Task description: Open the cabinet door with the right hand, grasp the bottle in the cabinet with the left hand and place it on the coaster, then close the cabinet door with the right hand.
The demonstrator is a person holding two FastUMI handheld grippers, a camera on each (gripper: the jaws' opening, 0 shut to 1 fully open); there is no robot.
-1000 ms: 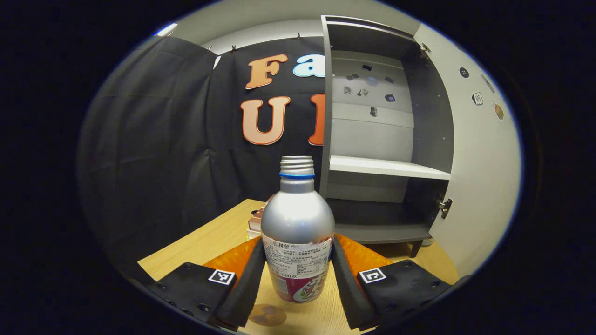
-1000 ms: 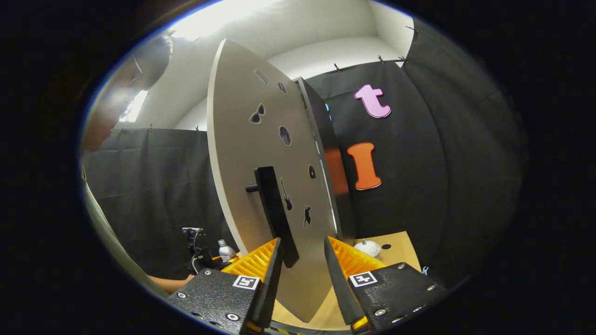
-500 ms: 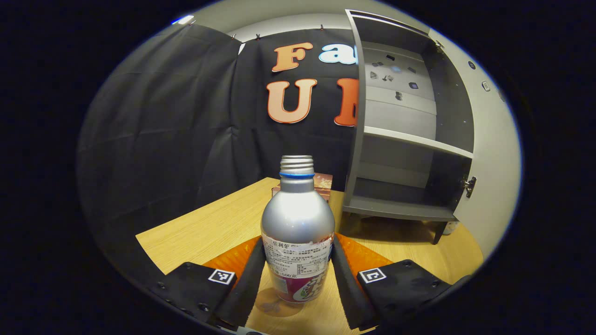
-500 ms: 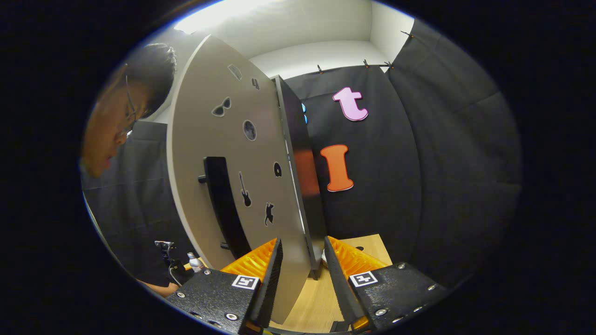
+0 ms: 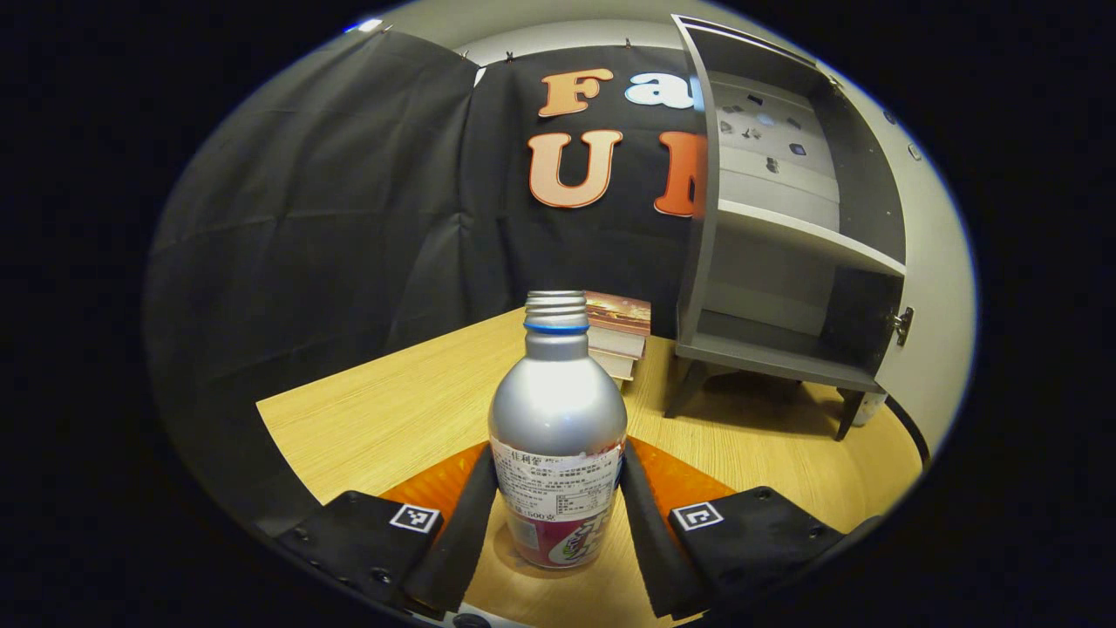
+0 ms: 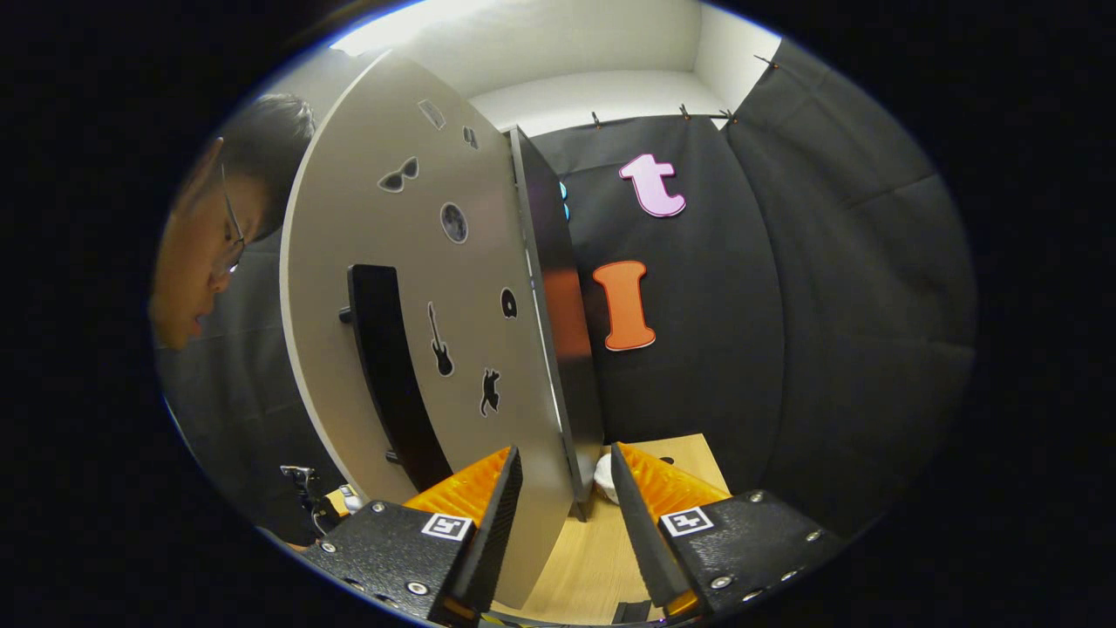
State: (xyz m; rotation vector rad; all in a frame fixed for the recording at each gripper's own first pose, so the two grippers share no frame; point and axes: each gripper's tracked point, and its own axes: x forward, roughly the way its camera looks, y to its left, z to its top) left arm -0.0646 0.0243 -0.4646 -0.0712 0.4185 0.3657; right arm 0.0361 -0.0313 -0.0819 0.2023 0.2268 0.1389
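A silver bottle [image 5: 558, 410] with no cap and a printed label stands upright between the fingers of my left gripper [image 5: 556, 453], which is shut on its lower body. Its base is at or just above the wooden table [image 5: 392, 419], on a darker patch [image 5: 510, 542] that may be the coaster or a shadow. The grey cabinet [image 5: 785, 262] stands open at the right with bare shelves. My right gripper [image 6: 565, 453] is open, and the lower edge of the cabinet door [image 6: 436, 288] runs between its fingers. The door's black handle [image 6: 384, 375] is to the left of them.
A stack of books [image 5: 619, 331] lies on the table behind the bottle, left of the cabinet's legs. A person's head [image 6: 218, 244] leans in beside the door. A small white object [image 6: 602, 478] sits on the table by the cabinet foot.
My left gripper has carried the bottle away from the cabinet and lower over the table. The right gripper has slid off the handle toward the door's hinge side.
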